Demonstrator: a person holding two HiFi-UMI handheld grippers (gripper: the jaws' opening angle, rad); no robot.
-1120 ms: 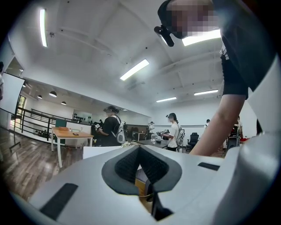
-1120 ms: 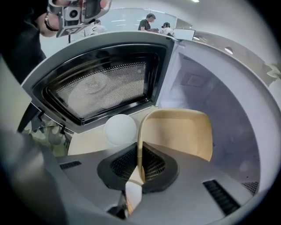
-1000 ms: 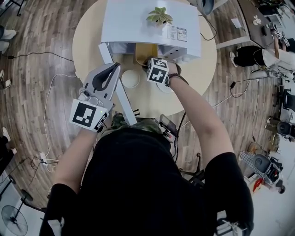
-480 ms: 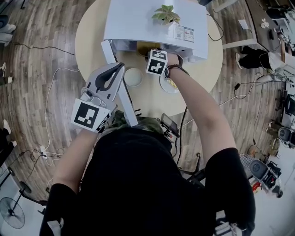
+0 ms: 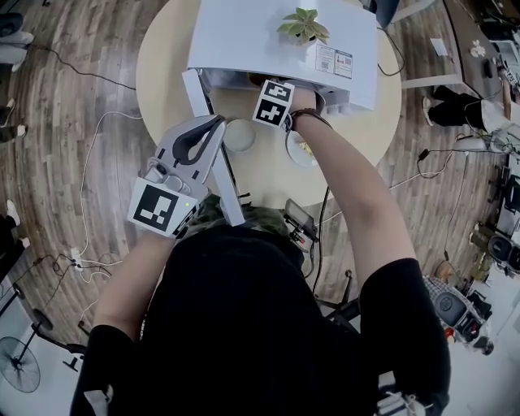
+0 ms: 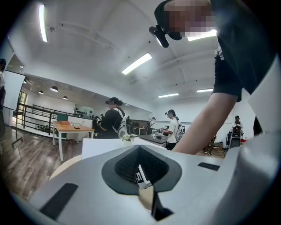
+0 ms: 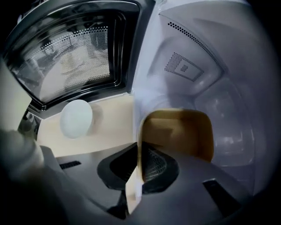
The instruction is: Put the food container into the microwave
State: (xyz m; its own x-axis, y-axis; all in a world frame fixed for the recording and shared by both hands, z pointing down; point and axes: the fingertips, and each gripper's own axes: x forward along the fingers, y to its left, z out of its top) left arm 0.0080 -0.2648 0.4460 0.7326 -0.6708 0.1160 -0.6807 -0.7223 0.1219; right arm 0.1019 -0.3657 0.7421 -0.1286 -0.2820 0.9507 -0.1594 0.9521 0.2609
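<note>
My right gripper (image 7: 137, 154) is pinched on the thin side wall of the tan food container (image 7: 180, 132). The wall stands on edge between the two pads, and the box opens out just ahead and to the right of the jaws. The container sits in the mouth of the microwave (image 7: 206, 74), with the pale cavity walls and their patches of small holes curving behind it and to its right; I cannot tell whether its base touches the cavity floor. From above, my right marker cube (image 5: 272, 101) is at the front edge of the oven, and the jaws beyond it are hidden under the oven's top. To the left of this gripper a round white lid (image 7: 76, 118) lies on the beige table (image 7: 112, 123), apart from the container. Past the lid the microwave door (image 7: 74, 57) stands swung open, its dotted window facing me. A white dish (image 5: 297, 153) lies on the table partly under my right wrist. My left gripper (image 6: 139, 147) is pressed together with nothing between its pads, held back from the oven beside the open door. Farther ahead of it a small potted plant (image 5: 303, 24) stands on the microwave's top, and across the room several people (image 6: 112, 119) stand near a wooden desk (image 6: 72, 127)
</note>
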